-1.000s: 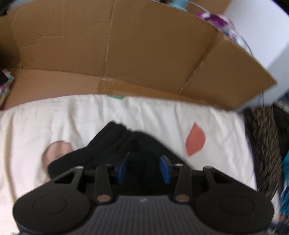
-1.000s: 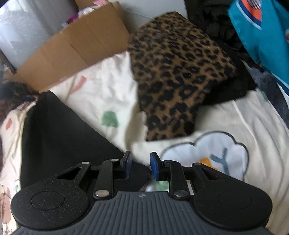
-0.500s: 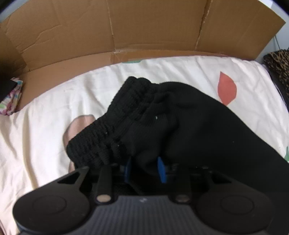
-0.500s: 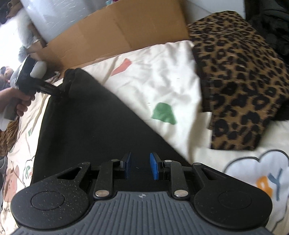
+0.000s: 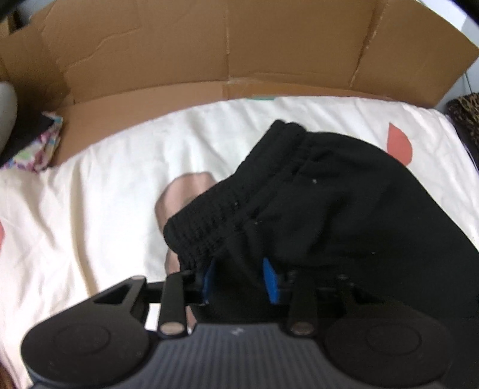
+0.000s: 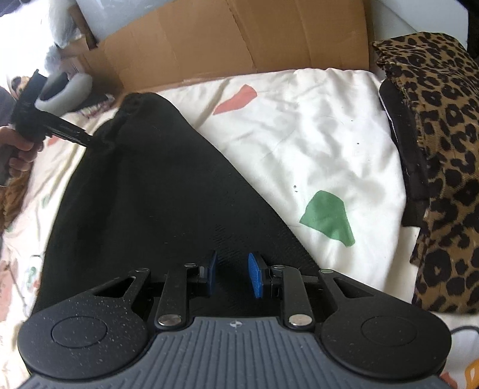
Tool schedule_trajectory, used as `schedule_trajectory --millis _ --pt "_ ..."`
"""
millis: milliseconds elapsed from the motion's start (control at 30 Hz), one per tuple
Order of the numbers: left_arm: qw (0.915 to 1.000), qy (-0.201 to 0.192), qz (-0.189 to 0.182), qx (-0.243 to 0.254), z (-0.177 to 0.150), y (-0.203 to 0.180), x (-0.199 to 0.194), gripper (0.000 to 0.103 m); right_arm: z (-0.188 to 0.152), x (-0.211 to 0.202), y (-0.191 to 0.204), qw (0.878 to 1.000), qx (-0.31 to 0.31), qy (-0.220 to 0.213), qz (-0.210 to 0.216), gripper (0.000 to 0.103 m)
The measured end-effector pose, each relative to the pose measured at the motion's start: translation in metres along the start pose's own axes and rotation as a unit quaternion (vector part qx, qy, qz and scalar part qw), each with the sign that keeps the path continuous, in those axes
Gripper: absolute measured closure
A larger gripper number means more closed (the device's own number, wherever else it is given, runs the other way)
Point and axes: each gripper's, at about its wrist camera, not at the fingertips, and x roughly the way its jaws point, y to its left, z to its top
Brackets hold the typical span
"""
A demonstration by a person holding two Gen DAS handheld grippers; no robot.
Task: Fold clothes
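Black knit trousers [image 5: 344,209] lie spread on the patterned bedsheet [image 6: 314,125]. The left tool [image 5: 239,278] grips their ribbed waistband [image 5: 215,221], its jaws just widening slightly; the right tool [image 6: 230,273] pinches the far end.

Spread across the whole scene: a cream bed sheet [image 6: 329,134] printed with a red leaf shape at 12 o'clock and a green patch at 3 o'clock of the right wrist view. Propped along the far edge from 10 to 2 o'clock in the left wrist view, a flattened brown cardboard box [image 5: 239,51], pale wall [image 6: 419,18] behind it at 1 o'clock. Lit softly by daylight, brightest at the 10 o'clock corner.
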Motion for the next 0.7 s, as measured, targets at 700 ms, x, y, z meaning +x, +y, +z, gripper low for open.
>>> schedule_trajectory --millis 700 --pt "0.9986 -0.052 0.008 -0.007 -0.088 -0.063 -0.061 0.062 -0.020 -0.036 0.005 0.993 -0.103 0.050 -0.029 0.073"
